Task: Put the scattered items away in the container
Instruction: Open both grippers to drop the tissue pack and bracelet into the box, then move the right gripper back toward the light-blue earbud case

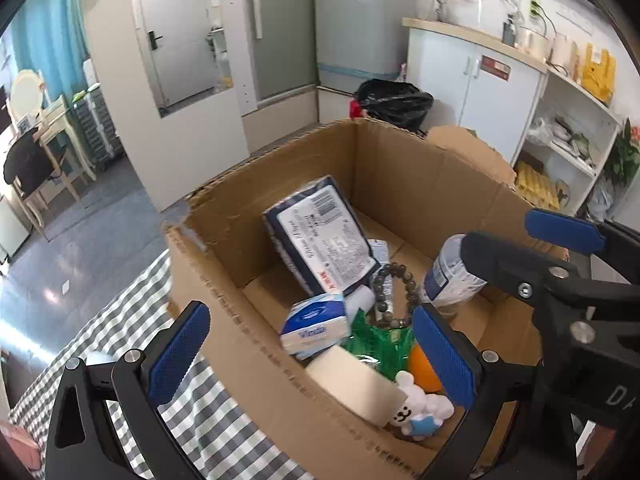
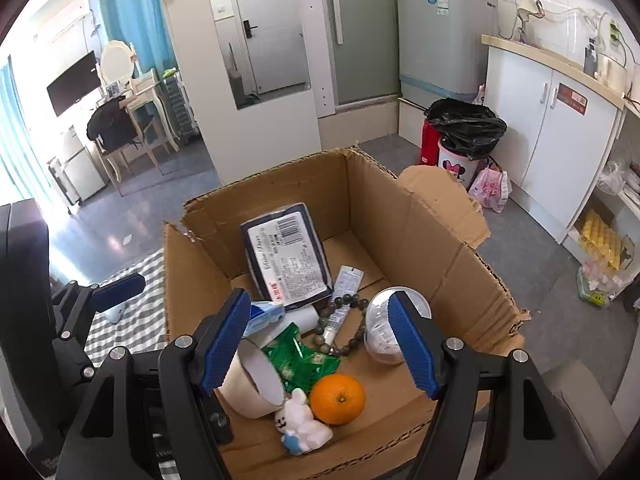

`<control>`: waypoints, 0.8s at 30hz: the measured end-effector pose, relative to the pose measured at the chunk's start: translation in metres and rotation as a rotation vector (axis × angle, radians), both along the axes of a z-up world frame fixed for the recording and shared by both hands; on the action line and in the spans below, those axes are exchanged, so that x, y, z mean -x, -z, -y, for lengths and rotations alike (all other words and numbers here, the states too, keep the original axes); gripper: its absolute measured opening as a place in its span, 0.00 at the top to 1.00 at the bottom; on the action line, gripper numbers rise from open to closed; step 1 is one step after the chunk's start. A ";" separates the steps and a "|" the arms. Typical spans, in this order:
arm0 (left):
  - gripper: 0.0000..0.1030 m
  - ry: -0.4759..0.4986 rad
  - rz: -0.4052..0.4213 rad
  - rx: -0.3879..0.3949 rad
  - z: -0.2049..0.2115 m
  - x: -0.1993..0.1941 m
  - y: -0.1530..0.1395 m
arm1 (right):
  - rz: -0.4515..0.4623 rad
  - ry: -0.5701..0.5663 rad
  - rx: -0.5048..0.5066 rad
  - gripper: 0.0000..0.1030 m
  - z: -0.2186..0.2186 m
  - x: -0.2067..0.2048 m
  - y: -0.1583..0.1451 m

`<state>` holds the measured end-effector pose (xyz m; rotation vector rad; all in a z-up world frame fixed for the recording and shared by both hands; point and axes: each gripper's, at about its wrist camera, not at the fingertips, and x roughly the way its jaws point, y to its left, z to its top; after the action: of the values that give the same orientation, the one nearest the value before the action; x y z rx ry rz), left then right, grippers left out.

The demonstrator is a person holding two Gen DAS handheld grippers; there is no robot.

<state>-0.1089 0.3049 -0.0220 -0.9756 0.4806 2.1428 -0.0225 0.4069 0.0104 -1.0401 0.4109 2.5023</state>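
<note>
An open cardboard box [image 1: 224, 280] [image 2: 452, 256] holds several items: a dark blue packet [image 1: 324, 236] [image 2: 288, 260], a tissue pack [image 1: 314, 326], a bead bracelet [image 2: 344, 328], a green wrapper [image 2: 300, 356], a paper cup [image 2: 252, 384], an orange [image 2: 338, 398], a white bunny toy [image 2: 300, 424] and a clear lidded tub [image 2: 380, 328]. My left gripper [image 1: 308, 354] is open and empty over the box's near left rim. My right gripper [image 2: 320, 344] is open and empty above the box's contents; it also shows in the left wrist view [image 1: 528, 236].
The box stands on a grey checked tablecloth [image 1: 120, 336]. Beyond are a grey floor, a bin with a black bag [image 2: 464, 128], white cabinets [image 2: 560, 128], a washing machine [image 2: 444, 36] and open shelves [image 1: 568, 132]. A small white object [image 2: 114, 312] lies on the cloth left of the box.
</note>
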 end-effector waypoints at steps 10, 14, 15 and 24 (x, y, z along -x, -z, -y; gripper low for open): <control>0.00 -0.192 -0.060 -0.043 0.091 0.016 -0.034 | -0.091 -0.080 -0.030 0.31 0.046 0.000 -0.034; 0.00 -0.361 -0.092 -0.030 0.160 0.030 -0.041 | -0.118 -0.161 -0.039 0.31 0.085 0.010 -0.040; 0.00 -0.402 -0.088 -0.026 0.178 0.035 -0.041 | -0.122 -0.186 -0.037 0.31 0.097 0.014 -0.041; 0.00 -0.690 0.018 -0.032 0.305 0.064 -0.008 | -0.057 -0.413 -0.018 0.31 0.210 0.070 -0.002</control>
<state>-0.1726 0.0001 -0.0144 -1.2701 0.0942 2.7273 -0.0929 0.1967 0.0124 -1.1450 0.2030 2.8960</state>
